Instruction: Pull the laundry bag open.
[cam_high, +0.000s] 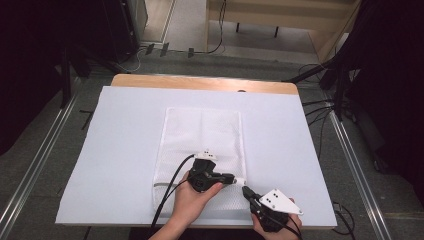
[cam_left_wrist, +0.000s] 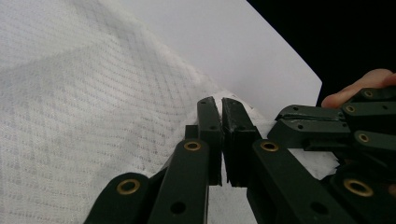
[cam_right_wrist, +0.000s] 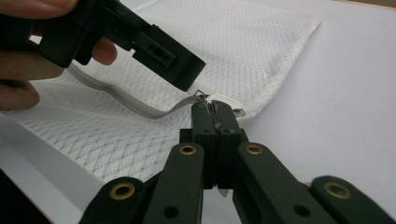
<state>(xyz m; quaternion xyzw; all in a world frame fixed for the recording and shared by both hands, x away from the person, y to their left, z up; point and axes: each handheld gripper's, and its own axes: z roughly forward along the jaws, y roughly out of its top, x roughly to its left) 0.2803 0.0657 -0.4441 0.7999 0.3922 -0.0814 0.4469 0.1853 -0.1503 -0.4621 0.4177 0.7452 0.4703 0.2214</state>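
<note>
A white mesh laundry bag (cam_high: 200, 145) lies flat near the middle of the white sheet (cam_high: 125, 150) that covers the table, its long side running from far to near. Both grippers meet at the bag's near right corner. The left gripper (cam_high: 239, 179) comes in from the left, low over the mesh, its jaws pressed together on the fabric edge by the zipper (cam_right_wrist: 140, 108). The right gripper (cam_high: 246, 191) reaches in from the near right; its jaws are also pressed together, pinching the bag's corner tab (cam_right_wrist: 229, 108) right beside the zipper's end. The two sets of tips sit just beside each other.
</note>
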